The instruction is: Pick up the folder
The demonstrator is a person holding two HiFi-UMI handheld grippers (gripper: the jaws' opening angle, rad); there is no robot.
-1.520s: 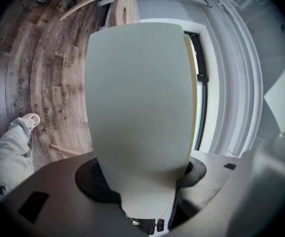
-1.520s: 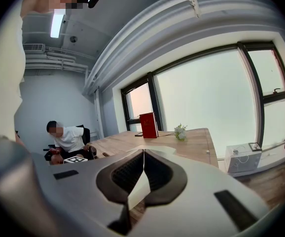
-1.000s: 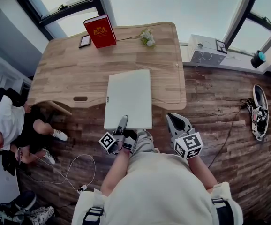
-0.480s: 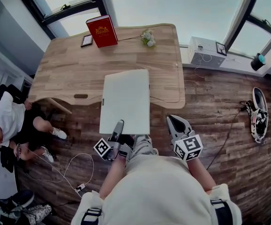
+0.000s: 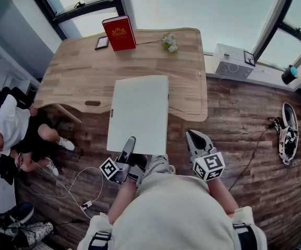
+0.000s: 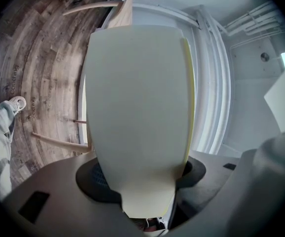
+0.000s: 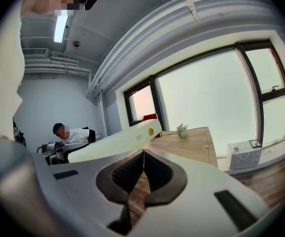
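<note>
Nearest the person, the left gripper [image 5: 130, 142] points roughly level and clamps the near edge of the folder [image 5: 139, 111] — the folder juts away from it, far end over the worktop [image 5: 77, 72]. The right gripper [image 5: 193, 137] sits just right of the folder — jaws together, empty.

Wooden table [image 5: 77, 77] with red book [image 5: 118, 33], small frame [image 5: 102, 42], flowers [image 5: 168, 42]

Matt smooth folder [image 5: 138, 113], perhaps plastic, grained wooden desk [image 5: 77, 72] with smooth finish, rough-looking wood-plank floor [image 5: 244, 134]
</note>
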